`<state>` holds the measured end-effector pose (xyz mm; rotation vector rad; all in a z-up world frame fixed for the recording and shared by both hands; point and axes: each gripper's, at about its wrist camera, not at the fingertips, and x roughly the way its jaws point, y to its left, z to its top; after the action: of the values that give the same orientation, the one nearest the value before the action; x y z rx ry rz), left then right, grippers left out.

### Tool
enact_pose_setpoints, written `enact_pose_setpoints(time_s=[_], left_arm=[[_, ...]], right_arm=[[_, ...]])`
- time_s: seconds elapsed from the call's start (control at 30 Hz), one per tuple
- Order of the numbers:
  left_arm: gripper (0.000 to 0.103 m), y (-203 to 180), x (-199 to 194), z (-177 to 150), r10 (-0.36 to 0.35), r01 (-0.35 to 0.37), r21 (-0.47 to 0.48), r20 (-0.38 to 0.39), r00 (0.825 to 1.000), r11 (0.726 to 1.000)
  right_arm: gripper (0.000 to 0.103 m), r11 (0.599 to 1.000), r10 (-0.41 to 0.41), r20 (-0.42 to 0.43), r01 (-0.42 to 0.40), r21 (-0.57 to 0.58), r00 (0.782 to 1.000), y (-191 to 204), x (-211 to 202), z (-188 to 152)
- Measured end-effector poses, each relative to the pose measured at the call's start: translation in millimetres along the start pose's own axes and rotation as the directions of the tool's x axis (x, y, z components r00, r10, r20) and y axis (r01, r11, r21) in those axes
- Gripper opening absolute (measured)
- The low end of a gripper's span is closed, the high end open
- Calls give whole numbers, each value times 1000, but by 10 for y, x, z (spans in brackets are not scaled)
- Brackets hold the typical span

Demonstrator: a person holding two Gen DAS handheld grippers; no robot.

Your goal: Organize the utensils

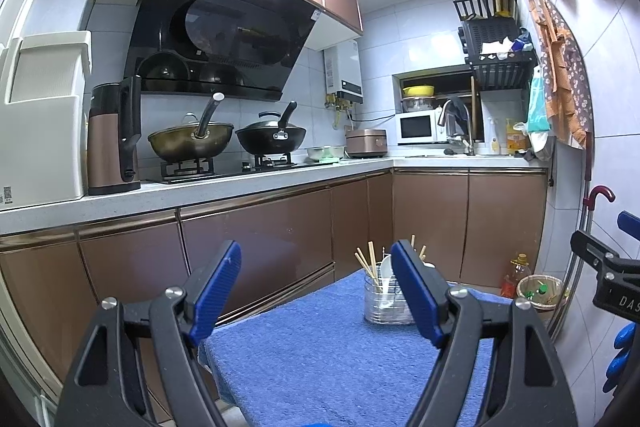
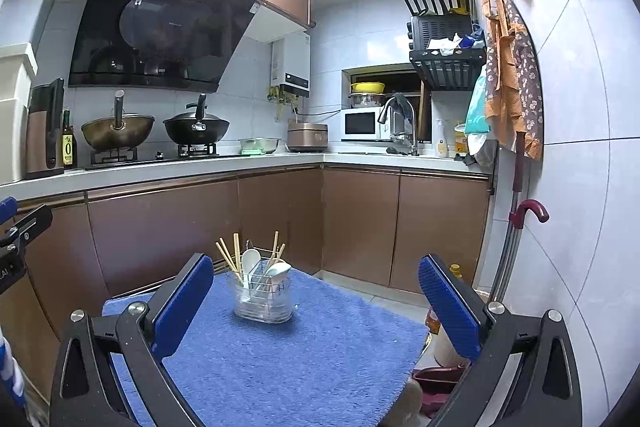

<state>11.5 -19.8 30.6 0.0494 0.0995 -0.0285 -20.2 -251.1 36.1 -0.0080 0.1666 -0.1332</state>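
Both tools are held released above the near part of the desk: the left tool (image 1: 316,291) has its blue pads spread wide with nothing between them, and the right tool (image 2: 316,303) is spread just as wide and equally empty. Neither touches anything.

Beneath them, the desk (image 2: 304,363) is covered by a blue towel, and its visible surface carries no loose utensils. Standing toward the far side of it is a clear holder (image 2: 262,297), upright and well ahead of both tools. From the right wrist view it sits between the pads' lines of sight, slightly left of centre; from the left wrist view the holder (image 1: 386,297) is partly hidden behind that tool's right finger.

Inside the holder are several wooden chopsticks (image 2: 230,257), leaning at mixed angles, and white spoons (image 2: 251,261) with bowls up.

Judging from this, the task looks finished or very nearly so: everything visible is already gathered in the holder, and nothing remains on the towel to collect. At most, the splayed chopsticks could be straightened. Whether further utensils lie out of view cannot be told.
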Motion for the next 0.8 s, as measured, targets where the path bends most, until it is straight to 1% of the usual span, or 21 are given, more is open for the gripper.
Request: enact_pose_setpoints(time_s=[0.33,0.8], left_arm=[[76,-17,87,-35,-17,17,11,-23,1000,1000],[76,12,42,-45,-10,10,18,-16,1000,1000]], right_arm=[[103,1000,-13,-15,13,12,1000,-99,52,-3],[103,1000,-3,-17,3,-3,1000,-56,35,14]])
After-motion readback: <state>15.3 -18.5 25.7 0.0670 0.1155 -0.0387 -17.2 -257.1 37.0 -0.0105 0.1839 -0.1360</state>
